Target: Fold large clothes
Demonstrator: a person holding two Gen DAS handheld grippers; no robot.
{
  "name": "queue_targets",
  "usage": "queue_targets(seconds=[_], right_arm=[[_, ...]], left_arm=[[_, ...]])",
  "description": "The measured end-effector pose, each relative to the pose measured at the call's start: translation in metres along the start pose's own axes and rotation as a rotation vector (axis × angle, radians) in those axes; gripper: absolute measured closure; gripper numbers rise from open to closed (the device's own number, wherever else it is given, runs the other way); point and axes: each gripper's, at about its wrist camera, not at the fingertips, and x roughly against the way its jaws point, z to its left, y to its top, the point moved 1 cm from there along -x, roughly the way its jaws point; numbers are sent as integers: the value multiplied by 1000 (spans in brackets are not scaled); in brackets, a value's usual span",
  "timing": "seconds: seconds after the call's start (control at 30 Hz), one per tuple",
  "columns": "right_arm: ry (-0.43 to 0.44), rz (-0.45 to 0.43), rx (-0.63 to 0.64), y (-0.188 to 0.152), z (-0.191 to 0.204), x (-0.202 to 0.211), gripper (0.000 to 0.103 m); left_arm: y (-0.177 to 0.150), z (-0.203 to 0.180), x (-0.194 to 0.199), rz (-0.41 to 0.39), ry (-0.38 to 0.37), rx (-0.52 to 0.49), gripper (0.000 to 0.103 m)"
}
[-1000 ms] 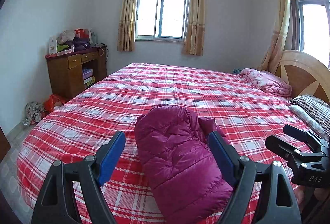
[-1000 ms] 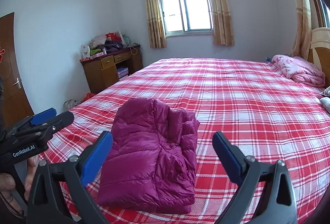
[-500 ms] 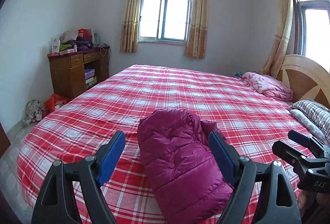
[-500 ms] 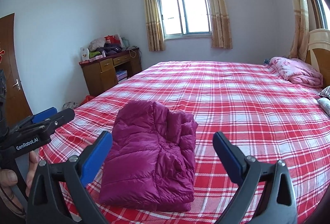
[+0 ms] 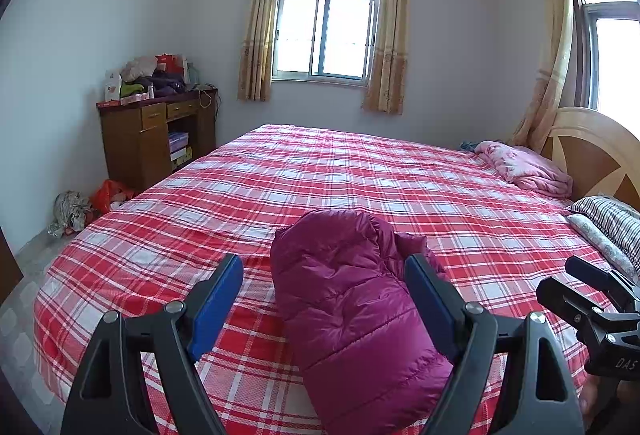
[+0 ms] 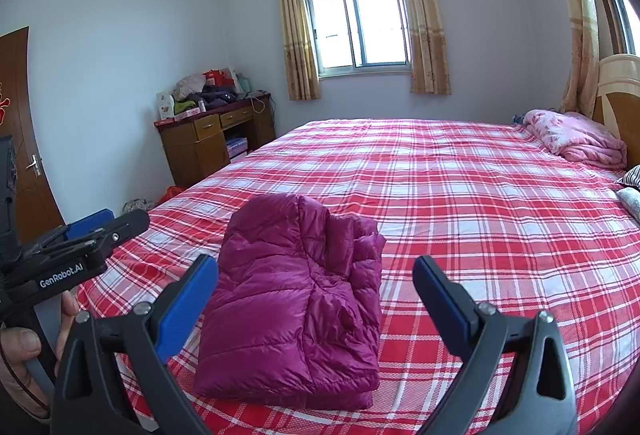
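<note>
Currently we find the magenta puffer jacket folded into a compact bundle near the foot edge of the bed, lying on the red plaid sheet. In the right wrist view it sits at about 7 o'clock from frame centre; in the left wrist view it runs from centre toward 5 o'clock.

Left claw: jaws spread wide, gripping nothing; the jacket lies beyond and below the blue pads, no contact seen. Right claw: likewise released and empty, hovering short of the bundle.

Handling, our judgement: quilted, shiny shell, so light, soft and springy, likely slippery; trapped air may make the fold puff back open. We would pinch a thick doubled edge or a quilting seam, not the smooth face. The layered edges at 1 o'clock on the bundle look like the loosest part.

Legible writing: "GenRobot.AI" on the left claw body as seen from the right wrist view; "DAS" on the right claw body at 4 o'clock in the left wrist view. No label is visible on the jacket.
</note>
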Motion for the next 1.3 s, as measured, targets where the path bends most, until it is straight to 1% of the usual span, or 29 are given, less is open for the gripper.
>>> queue_targets(seconds=[0.43,0.77,0.87,1.03,1.13,1.3], right_arm=[[-4,-10,-12,-2,1,3,3],[-13,-37,-18,3,-3,9,1],[-16,-43,-16,3,-3,10,0],[-14,-46,-8,3,-1,11,0],[-14,-44,-7,3,-1,10,0],[-11,-38,-5,2,-1,10,0]], left_arm=[[-2,-5,-5,28,-1,-17,20],[-2,-6,-2,15,-6,-7,20],[-3,-7,-2,24,-11,-3,20],[-5,-6,-10,63,-30,12,20],[-6,-6,-13,69,-26,14,20],[-8,-8,-10,40,-6,0,20]])
